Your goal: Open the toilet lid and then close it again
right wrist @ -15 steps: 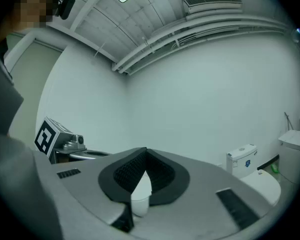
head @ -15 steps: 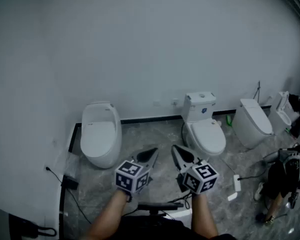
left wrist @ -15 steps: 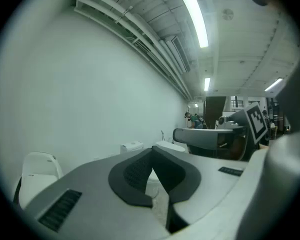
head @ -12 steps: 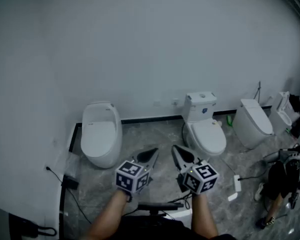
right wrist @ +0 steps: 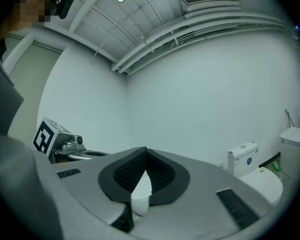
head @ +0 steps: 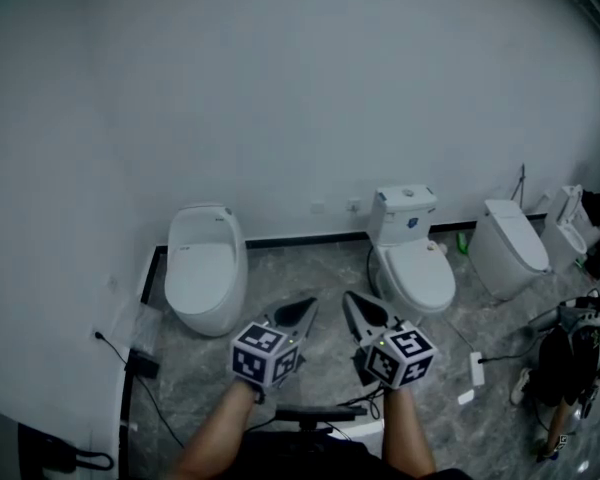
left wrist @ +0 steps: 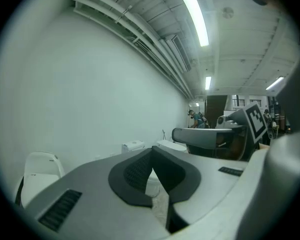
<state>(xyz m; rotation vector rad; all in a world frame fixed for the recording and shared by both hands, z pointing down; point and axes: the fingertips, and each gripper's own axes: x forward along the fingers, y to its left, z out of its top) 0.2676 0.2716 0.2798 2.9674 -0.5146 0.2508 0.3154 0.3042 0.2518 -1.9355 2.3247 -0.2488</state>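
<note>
Four toilets stood in a row along the white wall (head: 280,98), and the job looked to be right at its start, with the lid to lift and then put back down all left to do. The left gripper (head: 306,308) and the right gripper (head: 350,300) were held side by side low in the head view, over the marble floor (head: 320,268) and well apart from every bowl. Both sets of jaws were closed tip to tip with nothing pinched in them; each gripper's own view just showed the pads meeting, with a bit of toilet through the gap lower down. Which toilet was the target wasn't clear. The rounded toilet (head: 206,268) on the left and the tank toilet (head: 416,273) right of centre were nearest, both with lids down flat. The third toilet (head: 510,240) looked shut too, and the far-right toilet (head: 568,223) was too small and cut off to judge. Around the edges were a black box (head: 140,364) with a cable by the left wall, a white power strip (head: 477,368) on the floor near the tank toilet, and another person (head: 570,353) low at the right. Only bare floor lay between the grippers and the two nearest bowls, so nothing really seemed to be in the way, though the cable and strip were probably worth stepping around.
</note>
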